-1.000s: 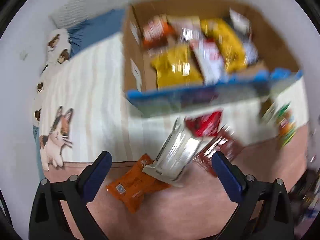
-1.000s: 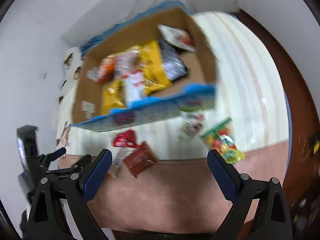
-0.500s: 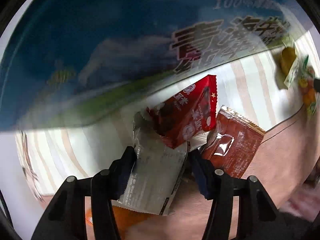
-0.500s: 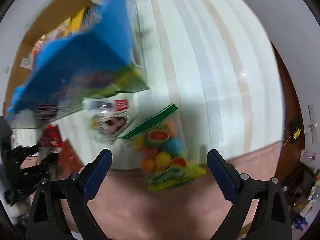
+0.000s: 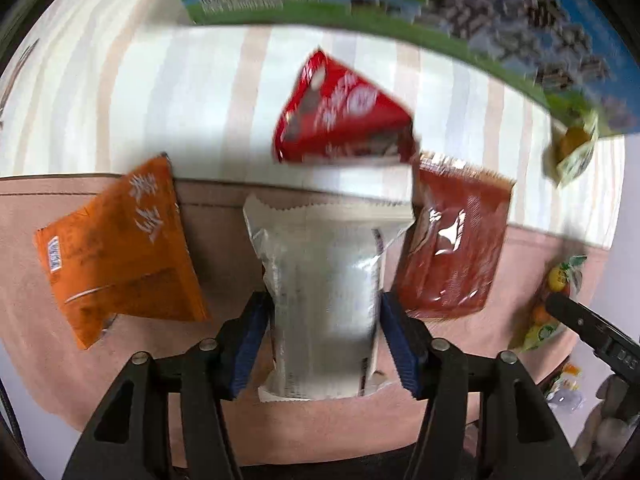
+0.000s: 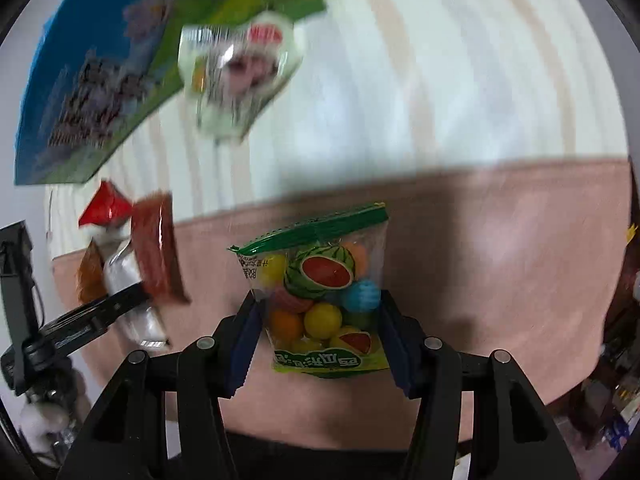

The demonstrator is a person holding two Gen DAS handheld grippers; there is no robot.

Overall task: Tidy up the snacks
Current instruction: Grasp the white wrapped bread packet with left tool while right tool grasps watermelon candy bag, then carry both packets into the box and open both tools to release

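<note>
My left gripper is shut on a silver-white snack packet, which also shows in the right wrist view. An orange packet lies left of it, a dark red packet right, a bright red packet beyond. My right gripper is shut on a clear bag of coloured fruit candy; the bag also shows at the right edge of the left wrist view. The blue-green cardboard box stands behind, also in the left wrist view.
A clear-white snack bag lies by the box corner on the striped sheet. The pink blanket covers the near part of the bed. Clutter shows past the bed's right edge.
Both grippers have dropped close to the bed and closed. The left one took hold of the silver-white packet, the right one took hold of the fruit candy bag.
</note>
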